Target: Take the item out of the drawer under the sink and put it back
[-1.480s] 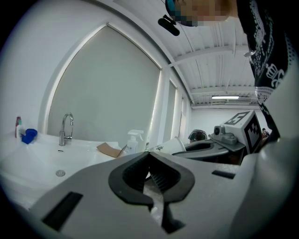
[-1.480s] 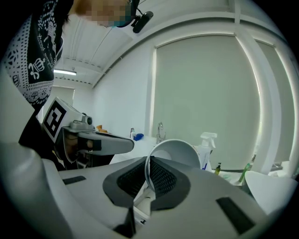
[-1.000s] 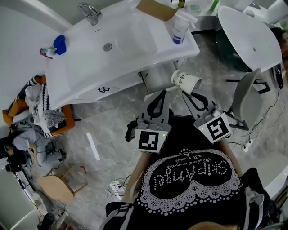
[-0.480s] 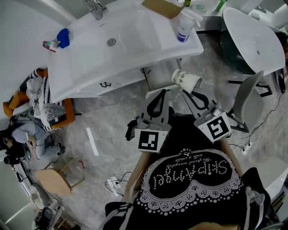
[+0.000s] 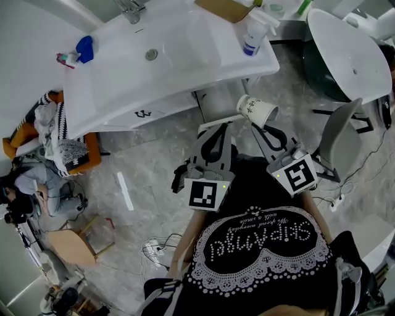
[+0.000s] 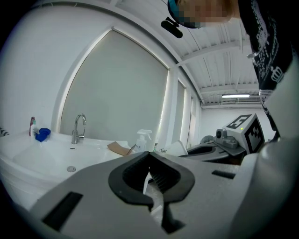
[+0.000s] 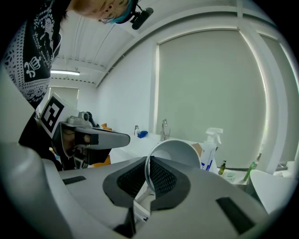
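Note:
A white paper cup (image 5: 256, 111) with printing on its side hangs tilted in front of the sink cabinet. My right gripper (image 5: 257, 127) is shut on its rim. In the right gripper view the cup (image 7: 175, 151) has its mouth turned toward the camera, and the rim's edge sits pinched between the ribbed pads (image 7: 161, 179). My left gripper (image 5: 216, 128) hovers beside it to the left, shut with nothing in it; its tips meet in the left gripper view (image 6: 149, 156). The drawer front (image 5: 143, 113) with a small dark handle sits under the white sink (image 5: 154, 55).
A spray bottle (image 5: 253, 37), a piece of cardboard (image 5: 225, 7), a faucet (image 5: 133, 9) and a blue item (image 5: 85, 48) stand on the sink counter. A grey chair (image 5: 339, 133) is close on the right. A pile of clothes (image 5: 62, 154) lies at the left.
The sink has slid a little upward in the head view as the camera shifted. Both grippers and the cup have kept their places.

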A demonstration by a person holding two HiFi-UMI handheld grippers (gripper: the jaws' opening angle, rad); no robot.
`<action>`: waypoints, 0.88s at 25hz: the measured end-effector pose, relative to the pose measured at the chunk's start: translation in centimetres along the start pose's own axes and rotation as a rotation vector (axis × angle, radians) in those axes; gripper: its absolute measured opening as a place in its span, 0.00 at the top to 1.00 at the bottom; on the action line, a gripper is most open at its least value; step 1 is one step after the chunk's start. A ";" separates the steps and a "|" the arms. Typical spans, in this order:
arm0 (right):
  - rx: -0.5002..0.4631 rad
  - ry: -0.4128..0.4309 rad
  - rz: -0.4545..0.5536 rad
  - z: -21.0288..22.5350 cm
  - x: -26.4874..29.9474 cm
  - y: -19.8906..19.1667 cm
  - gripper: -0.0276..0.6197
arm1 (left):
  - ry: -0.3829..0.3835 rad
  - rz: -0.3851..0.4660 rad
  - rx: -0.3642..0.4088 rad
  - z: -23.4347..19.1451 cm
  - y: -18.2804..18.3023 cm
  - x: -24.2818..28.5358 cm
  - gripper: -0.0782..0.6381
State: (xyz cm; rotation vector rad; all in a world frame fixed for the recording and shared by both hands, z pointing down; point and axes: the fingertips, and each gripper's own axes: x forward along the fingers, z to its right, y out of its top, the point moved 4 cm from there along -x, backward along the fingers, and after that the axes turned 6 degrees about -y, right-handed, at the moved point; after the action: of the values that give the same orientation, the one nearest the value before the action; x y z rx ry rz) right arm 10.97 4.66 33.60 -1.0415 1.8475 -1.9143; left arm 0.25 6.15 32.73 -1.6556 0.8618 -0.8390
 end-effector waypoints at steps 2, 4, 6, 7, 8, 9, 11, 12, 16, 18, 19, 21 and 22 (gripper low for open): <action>0.020 -0.017 0.004 0.3 -0.2 0.0 0.92 | -0.004 -0.008 -0.002 0.1 -0.1 0.0 0.88; 0.042 -0.032 0.007 0.5 -0.5 -0.1 0.92 | -0.011 -0.016 0.001 0.2 -0.1 0.1 0.88; 0.060 -0.043 0.003 0.7 -0.6 -0.3 0.92 | -0.018 -0.024 0.006 0.3 -0.2 0.2 0.88; 0.065 -0.048 -0.001 0.8 -0.6 -0.3 0.92 | -0.019 -0.027 0.006 0.3 -0.2 0.3 0.88; 0.069 -0.052 -0.003 0.8 -0.6 -0.4 0.92 | -0.020 -0.028 0.007 0.3 -0.2 0.3 0.88; 0.071 -0.056 -0.002 0.9 -0.6 -0.4 0.92 | -0.021 -0.029 0.007 0.2 -0.2 0.3 0.88; 0.077 -0.063 0.002 1.0 -0.6 -0.3 0.92 | -0.024 -0.034 0.009 0.1 -0.1 0.4 0.88; 0.080 -0.065 0.003 1.1 -0.5 -0.2 0.92 | -0.026 -0.036 0.010 0.1 -0.1 0.5 0.88; 0.078 -0.074 0.006 1.3 -0.4 -0.2 0.92 | -0.031 -0.036 0.011 0.0 0.0 0.8 0.88; 0.073 -0.075 0.008 1.3 -0.5 -0.2 0.92 | -0.031 -0.033 0.014 0.0 0.0 0.8 0.88; 0.072 -0.076 0.009 1.2 -0.5 -0.2 0.92 | -0.031 -0.032 0.016 0.0 0.0 0.8 0.88; 0.067 -0.077 0.011 1.3 -0.4 -0.1 0.92 | -0.030 -0.029 0.019 0.0 0.1 0.8 0.88; 0.062 -0.077 0.013 1.3 -0.4 0.0 0.92 | -0.029 -0.027 0.020 -0.1 0.2 0.8 0.88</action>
State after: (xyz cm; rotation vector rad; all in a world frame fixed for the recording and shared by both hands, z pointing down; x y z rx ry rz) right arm 12.12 3.93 33.41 -1.0652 1.7374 -1.8842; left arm 0.58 5.37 32.68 -1.6614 0.8102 -0.8374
